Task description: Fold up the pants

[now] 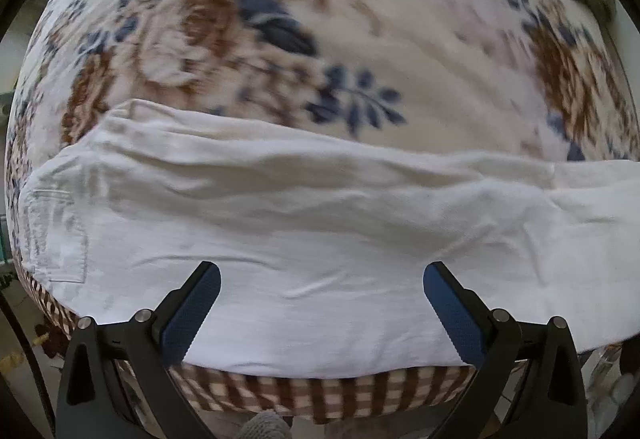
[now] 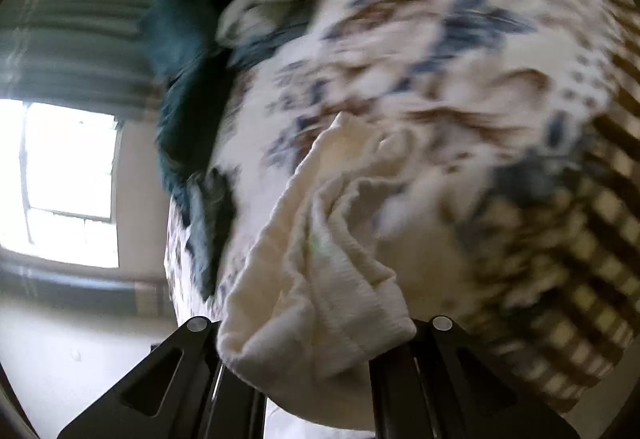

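Note:
White pants (image 1: 304, 223) lie flat across a floral blanket (image 1: 420, 51), stretched from left to right, with a back pocket at the left end. My left gripper (image 1: 322, 279) is open, its blue-padded fingers (image 1: 192, 313) spread just above the near part of the pants, holding nothing. In the right wrist view, my right gripper (image 2: 316, 355) is shut on a bunched end of the pants (image 2: 320, 259), which covers the fingertips and hangs in folds in front of the camera. That view is blurred.
The blanket has a brown checked border (image 1: 300, 395) along its near edge and also shows in the right wrist view (image 2: 400, 71). A dark teal cloth (image 2: 188, 79) lies at the far side. A bright window (image 2: 68, 183) is at the left.

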A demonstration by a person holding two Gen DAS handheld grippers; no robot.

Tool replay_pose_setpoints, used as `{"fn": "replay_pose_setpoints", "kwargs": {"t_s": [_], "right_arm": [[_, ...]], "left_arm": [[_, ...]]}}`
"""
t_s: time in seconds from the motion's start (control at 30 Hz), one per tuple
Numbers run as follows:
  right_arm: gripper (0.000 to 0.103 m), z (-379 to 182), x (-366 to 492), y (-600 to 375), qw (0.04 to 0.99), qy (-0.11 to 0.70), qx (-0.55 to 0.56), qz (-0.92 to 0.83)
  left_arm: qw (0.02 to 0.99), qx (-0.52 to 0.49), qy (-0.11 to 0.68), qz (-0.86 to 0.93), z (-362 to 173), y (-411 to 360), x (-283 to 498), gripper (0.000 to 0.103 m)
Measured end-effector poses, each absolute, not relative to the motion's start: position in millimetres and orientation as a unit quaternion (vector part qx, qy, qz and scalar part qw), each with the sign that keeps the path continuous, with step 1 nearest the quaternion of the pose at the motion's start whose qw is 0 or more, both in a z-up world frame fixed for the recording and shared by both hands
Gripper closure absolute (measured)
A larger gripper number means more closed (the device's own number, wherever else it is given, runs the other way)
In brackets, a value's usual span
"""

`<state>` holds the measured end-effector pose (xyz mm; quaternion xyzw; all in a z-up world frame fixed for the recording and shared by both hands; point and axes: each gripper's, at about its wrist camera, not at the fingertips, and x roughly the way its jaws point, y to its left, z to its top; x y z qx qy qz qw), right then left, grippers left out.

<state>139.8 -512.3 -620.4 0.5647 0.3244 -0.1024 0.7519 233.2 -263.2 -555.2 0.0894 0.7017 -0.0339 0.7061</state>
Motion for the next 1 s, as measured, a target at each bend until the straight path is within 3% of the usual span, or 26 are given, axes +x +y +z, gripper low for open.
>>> {"fn": "replay_pose_setpoints", "kwargs": {"t_s": [0.27,0.6,0.87,0.9,0.97,1.0], "right_arm": [[0.095,-589,200,-395,0.761,0.376,0.528,-0.033],[0.095,-667,267,-211,0.727,0.497,0.473,0.029],[0.094,-691,290,-174,0.71,0.592,0.382,0.013],[0.09,-684,294,-173,0.703,0.61,0.365,0.023],[0.068,-669,294,-171,0.694,0.633,0.338,0.047],[0.049,-658,291,-171,0.695,0.636,0.33,0.057]], "left_arm": [[0.721,0.026,0.692,0.012,-518,-128,246,0.0],[0.713,-0.003,0.689,0.13,-527,66,239,0.0],[0.699,-0.027,0.699,0.148,-543,101,235,0.0],[0.699,-0.03,0.7,0.144,-543,100,235,0.0],[0.701,-0.038,0.7,0.133,-541,95,235,0.0],[0.702,-0.044,0.7,0.125,-540,90,236,0.0]]}}
